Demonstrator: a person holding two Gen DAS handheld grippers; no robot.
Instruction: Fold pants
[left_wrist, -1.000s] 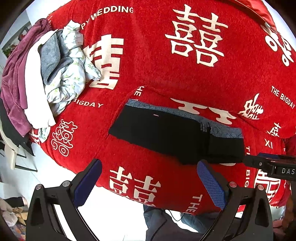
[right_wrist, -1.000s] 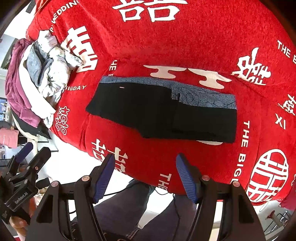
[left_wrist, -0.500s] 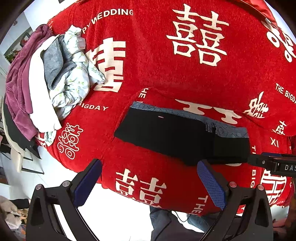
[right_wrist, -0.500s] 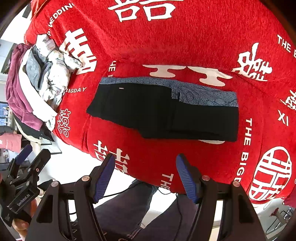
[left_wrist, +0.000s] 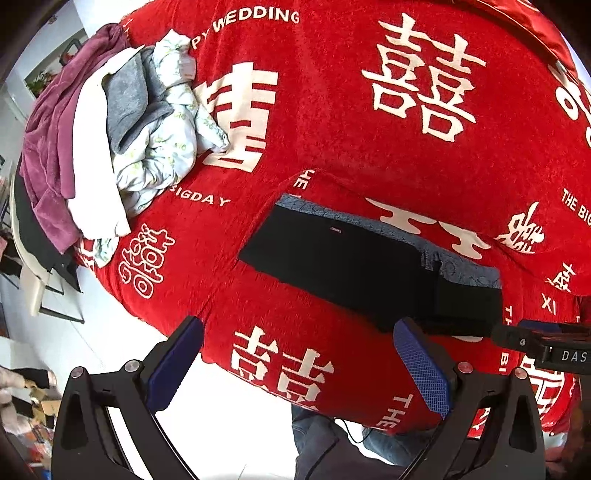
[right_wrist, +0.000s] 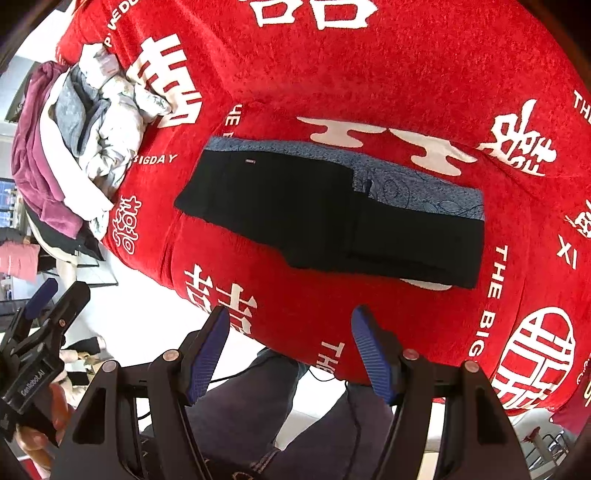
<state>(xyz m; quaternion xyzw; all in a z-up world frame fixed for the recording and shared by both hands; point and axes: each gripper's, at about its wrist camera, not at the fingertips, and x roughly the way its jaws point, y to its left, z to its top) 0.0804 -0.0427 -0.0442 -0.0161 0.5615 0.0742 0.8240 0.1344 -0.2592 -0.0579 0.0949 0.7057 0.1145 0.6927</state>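
On the red blanket-covered surface (right_wrist: 369, 74), the black pants with a blue patterned waistband (right_wrist: 325, 214) are lying folded flat, looking nearly done, while both hand-held grippers, left (left_wrist: 295, 365) and right (right_wrist: 291, 350), are hanging wide open, gripping nothing.

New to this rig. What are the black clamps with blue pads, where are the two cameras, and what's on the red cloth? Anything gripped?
They are handheld two-finger grippers, one per hand, with no robot arm. Each picture comes from a fisheye camera on a gripper, looking along its fingers. The left gripper and right gripper are both open and hold nothing. On the red wedding blanket lie folded black pants with a blue patterned waistband. A pile of other clothes sits at the left edge. The person's legs show below.
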